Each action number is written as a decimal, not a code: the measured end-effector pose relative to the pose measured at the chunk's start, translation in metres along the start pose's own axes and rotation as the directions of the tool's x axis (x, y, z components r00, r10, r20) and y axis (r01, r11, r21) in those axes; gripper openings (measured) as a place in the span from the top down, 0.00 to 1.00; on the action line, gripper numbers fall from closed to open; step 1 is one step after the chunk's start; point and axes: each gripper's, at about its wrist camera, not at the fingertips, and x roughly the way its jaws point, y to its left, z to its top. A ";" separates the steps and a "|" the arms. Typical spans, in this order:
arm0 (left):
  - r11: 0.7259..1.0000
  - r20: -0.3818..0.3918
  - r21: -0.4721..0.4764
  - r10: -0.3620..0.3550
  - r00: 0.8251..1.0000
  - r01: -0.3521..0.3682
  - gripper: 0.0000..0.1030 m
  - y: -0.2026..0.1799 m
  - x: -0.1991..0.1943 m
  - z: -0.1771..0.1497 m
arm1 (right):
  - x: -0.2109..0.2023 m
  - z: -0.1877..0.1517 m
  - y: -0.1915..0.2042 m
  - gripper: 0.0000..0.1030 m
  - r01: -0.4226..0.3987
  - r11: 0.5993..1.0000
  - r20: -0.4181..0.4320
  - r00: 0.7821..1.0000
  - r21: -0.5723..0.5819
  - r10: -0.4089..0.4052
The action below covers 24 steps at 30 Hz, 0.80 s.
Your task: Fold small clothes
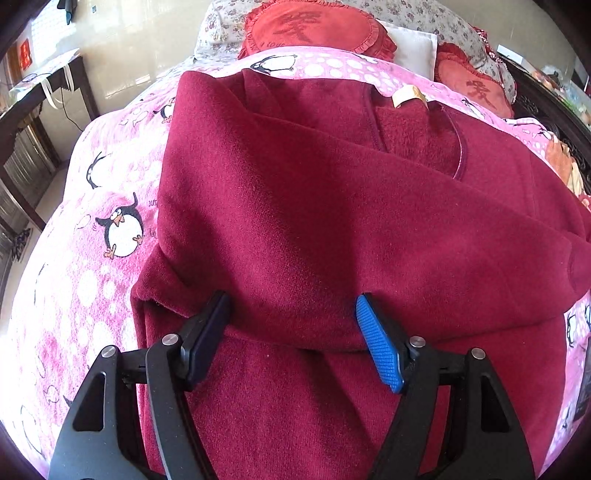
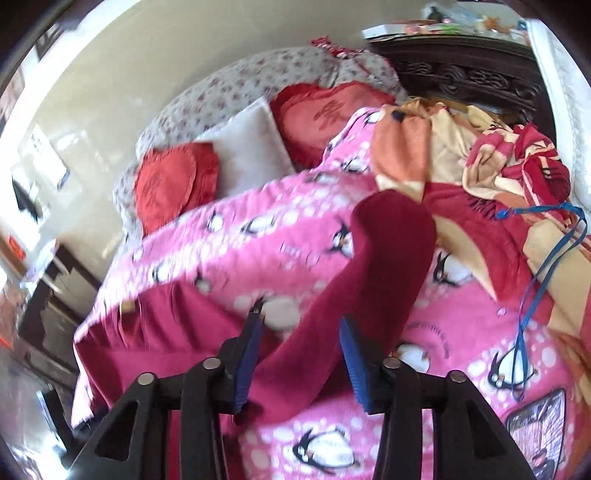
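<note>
A dark red fleece top [image 1: 314, 206] lies on a pink penguin blanket [image 1: 92, 229], one sleeve folded across its body. Its collar with a beige label [image 1: 406, 96] points to the far side. My left gripper [image 1: 293, 325] is open just above the folded sleeve's near edge, holding nothing. In the right wrist view, the other sleeve [image 2: 373, 266] of the top runs between the open fingers of my right gripper [image 2: 301, 332], which are not closed on it. That view is blurred by motion.
Red heart cushions [image 1: 314, 26] and floral pillows lie at the head of the bed. A heap of orange and red clothes [image 2: 480, 155] with a blue cord [image 2: 546, 258] sits on the right by the dark carved headboard [image 2: 461, 74]. A dark desk [image 1: 37, 96] stands at the left.
</note>
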 end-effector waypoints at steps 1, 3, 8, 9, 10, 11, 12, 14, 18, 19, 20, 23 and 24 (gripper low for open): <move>1.000 -0.001 0.004 -0.001 1.000 0.001 0.30 -0.002 0.002 0.002 | 0.006 0.008 -0.002 0.51 0.036 0.999 -0.006 0.999 0.006 -0.036; 1.000 -0.003 0.008 -0.001 1.000 0.001 0.29 -0.003 0.003 0.004 | 0.021 0.024 -0.006 0.51 0.073 0.997 -0.031 0.997 -0.002 -0.073; 1.000 -0.005 0.015 0.004 1.000 -0.004 0.28 -0.009 0.007 0.008 | 0.080 0.048 -0.022 0.49 0.127 0.992 -0.144 0.982 0.005 -0.125; 1.000 -0.005 0.016 0.004 1.000 -0.004 0.27 -0.009 0.007 0.008 | 0.090 0.049 -0.027 0.50 0.125 0.992 -0.158 0.980 0.018 -0.121; 1.000 -0.006 0.017 0.003 1.000 -0.003 0.28 -0.010 0.007 0.008 | 0.098 0.049 -0.034 0.61 0.122 0.992 -0.168 0.979 0.030 -0.115; 1.000 -0.007 0.016 -0.001 1.000 0.001 0.27 -0.010 0.008 0.009 | 0.102 0.048 -0.041 0.74 0.123 0.992 -0.167 0.979 0.037 -0.115; 1.000 -0.008 0.016 -0.005 1.000 0.005 0.27 -0.009 0.008 0.009 | 0.100 0.047 -0.044 0.93 0.121 0.992 -0.153 0.982 0.037 -0.114; 1.000 -0.006 0.016 -0.015 1.000 0.015 0.27 -0.007 0.008 0.009 | 0.081 0.044 -0.046 0.94 0.092 0.995 -0.096 0.991 0.039 -0.088; 1.000 -0.001 0.012 -0.027 1.000 0.027 0.27 -0.004 0.007 0.008 | 0.018 0.046 -0.042 0.94 0.086 0.996 0.054 0.995 0.006 -0.086; 0.999 0.000 0.002 -0.037 0.999 0.037 0.27 -0.002 0.006 0.009 | 0.001 0.047 -0.043 0.94 0.071 0.997 0.092 0.993 0.009 -0.071; 0.998 0.001 -0.014 -0.054 0.999 0.054 0.27 0.002 0.004 0.009 | -0.016 0.048 -0.042 0.94 0.042 0.999 0.126 0.991 0.013 -0.043; 0.986 0.013 -0.104 -0.132 0.991 0.133 0.27 0.019 -0.008 0.014 | -0.050 0.049 -0.020 0.94 -0.013 0.998 0.178 0.984 -0.058 0.023; 0.978 0.021 -0.139 -0.154 0.988 0.155 0.27 0.026 -0.012 0.016 | -0.057 0.047 -0.007 0.94 -0.026 0.994 0.186 0.982 -0.102 0.045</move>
